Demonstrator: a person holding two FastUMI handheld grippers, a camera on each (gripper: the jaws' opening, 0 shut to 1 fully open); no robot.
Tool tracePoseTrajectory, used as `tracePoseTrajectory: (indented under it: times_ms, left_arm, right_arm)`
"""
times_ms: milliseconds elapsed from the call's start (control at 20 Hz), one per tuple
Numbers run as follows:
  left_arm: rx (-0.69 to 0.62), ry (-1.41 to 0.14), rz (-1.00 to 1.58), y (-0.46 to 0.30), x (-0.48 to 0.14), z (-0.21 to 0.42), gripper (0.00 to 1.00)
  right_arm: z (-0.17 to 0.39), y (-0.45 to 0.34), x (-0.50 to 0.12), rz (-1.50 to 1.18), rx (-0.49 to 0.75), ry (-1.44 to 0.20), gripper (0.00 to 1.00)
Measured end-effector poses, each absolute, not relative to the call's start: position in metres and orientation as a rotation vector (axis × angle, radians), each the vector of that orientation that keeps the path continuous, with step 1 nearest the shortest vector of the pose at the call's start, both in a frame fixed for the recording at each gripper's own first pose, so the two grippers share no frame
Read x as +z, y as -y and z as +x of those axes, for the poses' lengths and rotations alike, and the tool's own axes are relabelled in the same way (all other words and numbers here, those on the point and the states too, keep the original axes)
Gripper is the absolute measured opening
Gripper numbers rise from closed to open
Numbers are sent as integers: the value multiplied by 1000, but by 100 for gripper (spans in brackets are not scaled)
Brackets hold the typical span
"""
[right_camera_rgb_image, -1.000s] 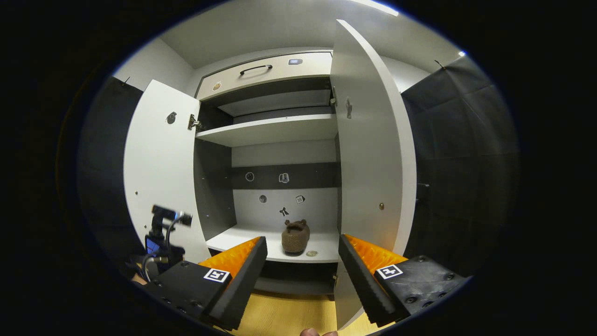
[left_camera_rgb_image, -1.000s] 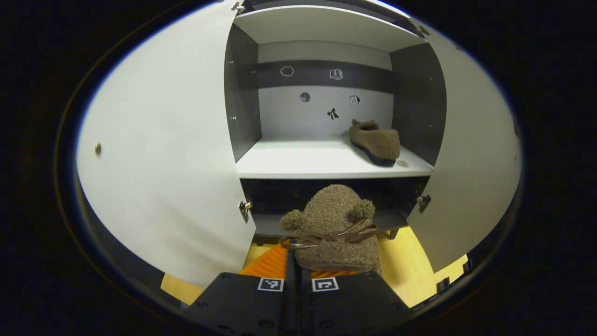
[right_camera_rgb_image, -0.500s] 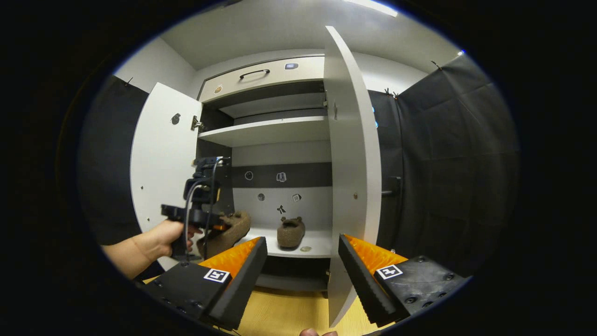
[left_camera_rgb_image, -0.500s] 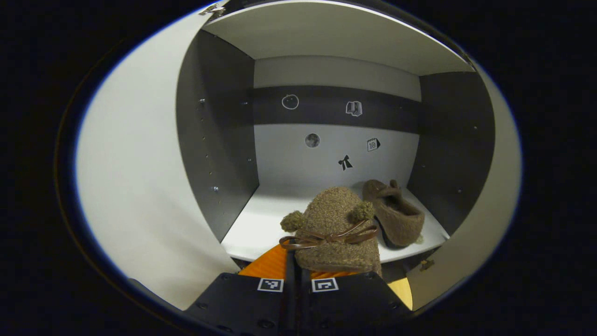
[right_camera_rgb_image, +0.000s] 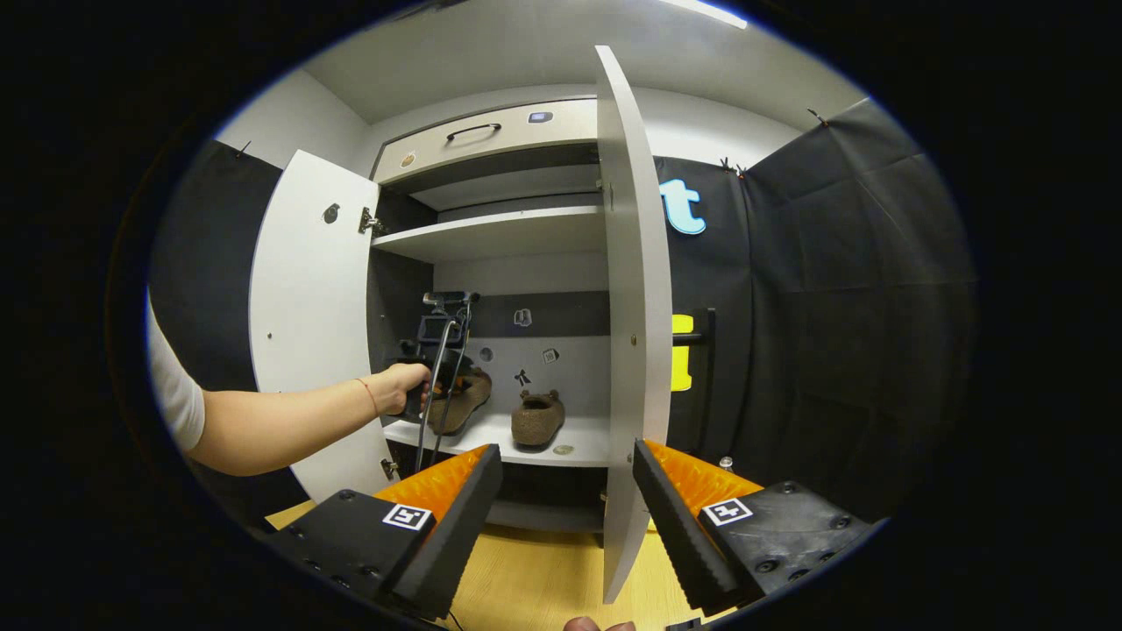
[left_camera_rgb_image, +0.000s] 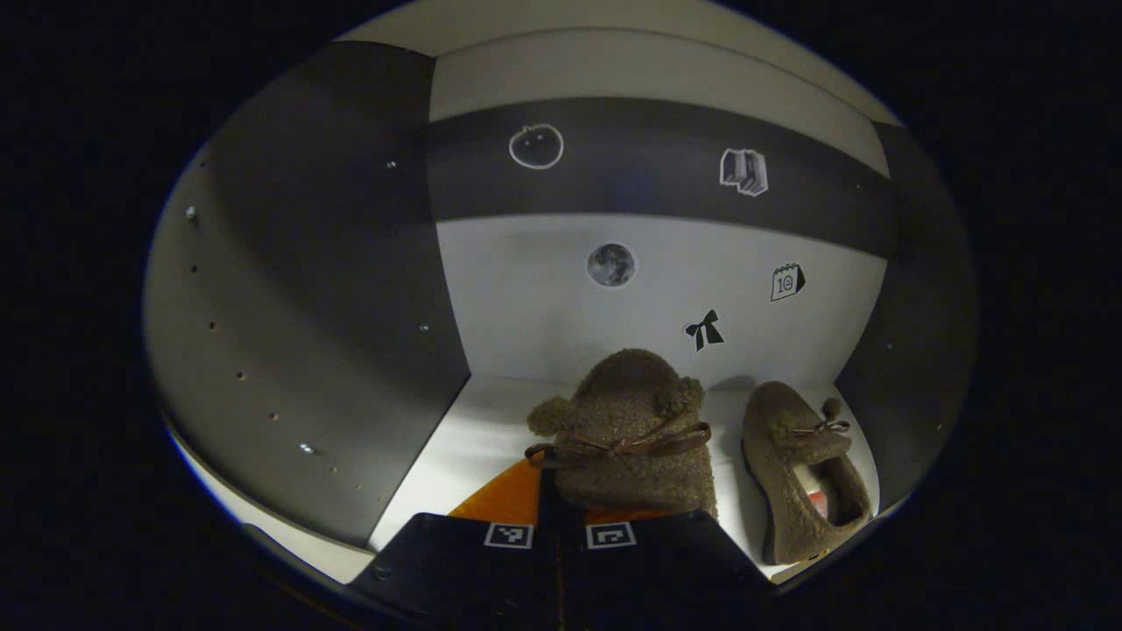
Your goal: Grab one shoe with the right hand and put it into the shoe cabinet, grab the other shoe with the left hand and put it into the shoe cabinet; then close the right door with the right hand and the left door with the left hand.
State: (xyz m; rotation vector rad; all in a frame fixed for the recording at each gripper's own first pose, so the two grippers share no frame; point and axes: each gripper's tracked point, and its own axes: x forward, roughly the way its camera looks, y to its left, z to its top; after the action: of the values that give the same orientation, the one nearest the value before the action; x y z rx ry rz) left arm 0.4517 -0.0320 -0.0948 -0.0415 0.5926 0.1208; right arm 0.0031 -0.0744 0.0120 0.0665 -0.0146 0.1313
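Observation:
My left gripper is shut on a fuzzy brown shoe with a brown bow, toe pointing at the cabinet's back wall. It reaches inside the cabinet over the white lower shelf. The other brown shoe lies on that shelf just to the right, toe inward. In the right gripper view, a hand holds the left gripper with its shoe tilted above the shelf, left of the resting shoe. My right gripper is open and holds nothing, well back from the cabinet.
Both doors stand open: the left door swung wide, the right door seen edge-on just ahead of my right gripper. An upper shelf and a drawer sit above. Wooden floor lies below.
My left gripper has pushed forward from in front of the cabinet to inside it, carrying the shoe over the lower shelf beside the other shoe. My right gripper stayed open and drifted slightly right.

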Motion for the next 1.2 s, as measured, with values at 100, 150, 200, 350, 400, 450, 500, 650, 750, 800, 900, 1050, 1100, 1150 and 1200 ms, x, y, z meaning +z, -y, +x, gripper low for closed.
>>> tracePoseTrajectory:
  times_ms: [100, 150, 200, 350, 400, 450, 500, 650, 750, 800, 900, 1050, 1100, 1150, 1200]
  left_arm:
    - [124, -630, -6, 35, -110, 460, 8]
    - [126, -644, 4, 36, -115, 462, 8]
    - [124, -652, 10, 38, -118, 465, 7]
    - [133, -662, 33, 36, -123, 469, 7]
    - [134, -678, 37, 36, -127, 469, 8]
    - [135, -695, 41, 35, -132, 468, 10]
    - [131, -705, 43, 35, -133, 467, 12]
    - [96, -709, 67, 38, -130, 462, 21]
    - [74, -709, 69, 42, -126, 454, 26]
    - [58, -694, 67, 45, -122, 451, 29]
    - [30, -658, 63, 49, -115, 441, 39]
    - [19, -584, 78, 48, -100, 424, 63]
    - [14, -553, 79, 48, -93, 418, 65]
    - [2, -518, 75, 50, -86, 412, 70]
    - [-10, -494, 77, 52, -79, 405, 72]
  right_arm:
    - [2, 81, 12, 63, 113, 16, 96]
    - [2, 85, 12, 58, 102, 14, 96]
    - [2, 88, 11, 56, 92, 10, 96]
    - [-1, 98, 9, 70, 69, 2, 96]
    - [-1, 101, 8, 70, 60, -1, 96]
    - [-2, 105, 8, 66, 51, -2, 96]
    - [-3, 109, 7, 59, 40, -1, 96]
    - [-6, 116, 8, 60, 20, -2, 96]
    - [-8, 119, 8, 66, 9, -4, 96]
    - [-9, 121, 8, 67, 3, -4, 96]
    - [-10, 126, 9, 63, -8, -3, 96]
    - [-9, 132, 14, 75, -28, 1, 96]
    - [-10, 134, 15, 81, -35, 1, 96]
    - [-10, 137, 16, 86, -44, 3, 96]
    - [-10, 140, 18, 88, -54, 6, 96]
